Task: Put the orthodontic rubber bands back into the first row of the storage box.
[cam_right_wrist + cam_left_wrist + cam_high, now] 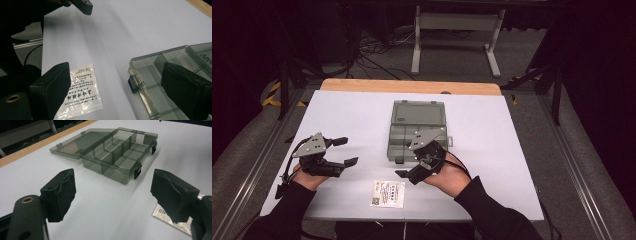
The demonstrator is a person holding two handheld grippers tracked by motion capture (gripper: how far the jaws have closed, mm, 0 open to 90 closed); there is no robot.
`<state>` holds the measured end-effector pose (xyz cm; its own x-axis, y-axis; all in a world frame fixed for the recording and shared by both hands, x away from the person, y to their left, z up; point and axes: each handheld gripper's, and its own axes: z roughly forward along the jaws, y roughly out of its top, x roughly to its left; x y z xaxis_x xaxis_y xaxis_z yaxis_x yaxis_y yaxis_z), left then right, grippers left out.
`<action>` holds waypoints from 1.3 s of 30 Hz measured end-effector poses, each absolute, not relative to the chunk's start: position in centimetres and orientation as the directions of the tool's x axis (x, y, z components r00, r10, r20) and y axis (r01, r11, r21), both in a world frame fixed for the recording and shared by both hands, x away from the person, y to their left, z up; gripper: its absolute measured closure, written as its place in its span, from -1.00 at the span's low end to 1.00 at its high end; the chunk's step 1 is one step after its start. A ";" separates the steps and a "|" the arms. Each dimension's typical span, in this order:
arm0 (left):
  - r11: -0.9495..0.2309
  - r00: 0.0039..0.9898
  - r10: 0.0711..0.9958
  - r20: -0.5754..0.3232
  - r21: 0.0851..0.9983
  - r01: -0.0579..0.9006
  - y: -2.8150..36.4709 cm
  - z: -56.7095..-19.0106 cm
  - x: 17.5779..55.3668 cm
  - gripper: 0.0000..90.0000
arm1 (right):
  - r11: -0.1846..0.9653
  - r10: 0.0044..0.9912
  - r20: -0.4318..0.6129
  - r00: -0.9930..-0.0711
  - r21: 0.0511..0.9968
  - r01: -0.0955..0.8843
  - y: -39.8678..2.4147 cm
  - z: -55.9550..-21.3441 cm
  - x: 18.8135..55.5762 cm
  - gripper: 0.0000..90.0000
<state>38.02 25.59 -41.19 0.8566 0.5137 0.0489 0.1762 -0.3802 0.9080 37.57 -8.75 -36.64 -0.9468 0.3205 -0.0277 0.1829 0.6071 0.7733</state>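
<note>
Printed packet point(387, 193) near table's front edge point(412, 218).

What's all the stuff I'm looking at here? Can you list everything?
Compartment box: one, smoky grey clear plastic, lid open, table centre.
Printed packet: one, white with black text, near edge, in front of the box.
Table: one, white top with a wooden far edge.
White frame: one, on the floor beyond the table.
Cables: several, black, on the far floor.
Left gripper: black, open, empty, left of the box.
Right gripper: black, open, empty, at the box's near edge.
</note>
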 end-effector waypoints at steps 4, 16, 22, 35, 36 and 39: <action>-0.381 0.856 0.514 0.048 0.907 0.178 25.6 -41.2 38.0 -0.54 | 0.639 0.311 -0.035 -0.950 0.747 0.181 -8.3 -37.1 37.4 -0.78; -0.378 0.856 0.515 0.047 0.909 0.177 25.7 -41.2 38.0 -0.54 | 0.724 0.302 -0.026 -0.953 0.656 0.212 -7.2 -37.7 37.2 -0.78; -0.377 0.857 0.513 0.046 0.909 0.177 25.7 -41.2 38.0 -0.54 | 0.760 0.298 -0.007 -0.955 0.607 0.232 -6.7 -38.4 37.1 -0.77; -0.378 0.854 0.517 0.051 0.909 0.175 25.8 -41.1 37.9 -0.54 | 0.759 0.276 0.008 -0.961 0.612 0.223 -6.0 -39.2 36.8 -0.76; -0.380 0.854 0.517 0.053 0.908 0.174 25.9 -41.1 37.9 -0.54 | 0.760 0.272 0.009 -0.962 0.611 0.220 -5.9 -39.3 36.8 -0.77; -0.374 0.852 0.521 0.051 0.911 0.175 25.9 -41.1 37.8 -0.54 | 0.765 0.259 0.020 -0.966 0.606 0.217 -5.5 -39.7 36.7 -0.76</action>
